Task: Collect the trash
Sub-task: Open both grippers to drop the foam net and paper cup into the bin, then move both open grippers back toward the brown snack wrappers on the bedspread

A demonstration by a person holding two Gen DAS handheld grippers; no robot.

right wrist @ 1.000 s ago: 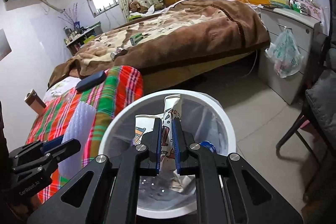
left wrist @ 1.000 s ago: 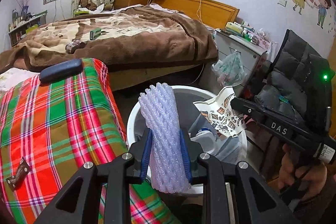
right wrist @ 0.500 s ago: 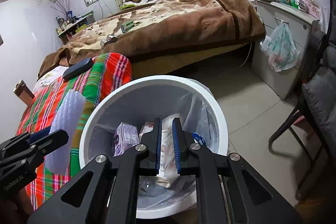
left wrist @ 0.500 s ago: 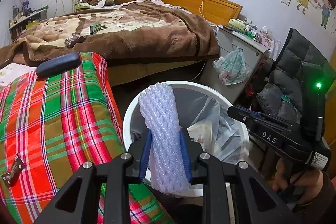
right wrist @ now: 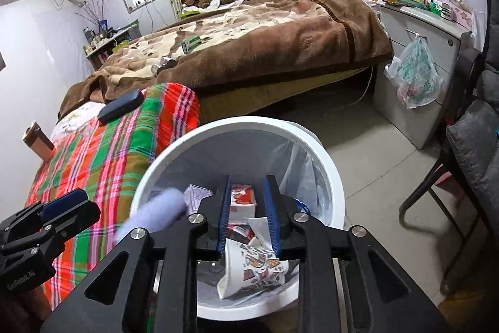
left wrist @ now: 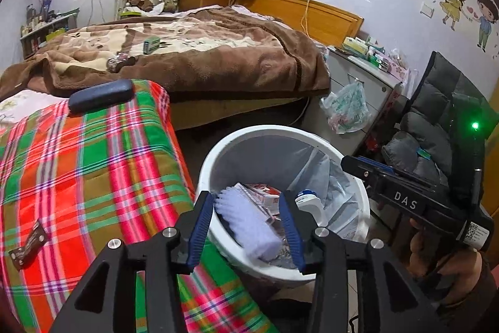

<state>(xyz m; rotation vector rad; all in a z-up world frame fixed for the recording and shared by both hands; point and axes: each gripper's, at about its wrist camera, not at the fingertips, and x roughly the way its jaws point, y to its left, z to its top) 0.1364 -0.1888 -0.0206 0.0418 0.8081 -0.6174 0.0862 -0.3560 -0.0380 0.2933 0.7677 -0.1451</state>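
Observation:
A white bin (left wrist: 212,164) (right wrist: 330,177) with a clear liner stands between the plaid-covered bed and a chair. My left gripper (left wrist: 244,227) (right wrist: 62,208) hangs over its near rim, jaws opening. A lavender foam net sleeve (left wrist: 249,230) (right wrist: 156,216) lies tilted between them, free of the right pad and tipping into the bin. My right gripper (right wrist: 248,217) (left wrist: 352,164) is over the bin too, jaws opening. A printed paper cup (right wrist: 249,267) lies crumpled in the bin just below them, among red-and-white cartons (right wrist: 241,200).
On the plaid cover (left wrist: 93,177) lie a brown wrapper (left wrist: 28,242) and a dark case (left wrist: 99,94). A green box (left wrist: 152,45) and a dark object (left wrist: 120,62) sit on the brown blanket. A cushioned chair (right wrist: 474,152) and a grey cabinet (right wrist: 418,52) with a hanging bag stand right.
Both grippers opened. The foam sleeve went from upright in the left jaws to tipping into the bin. The printed paper cup left the right jaws and lies in the bin.

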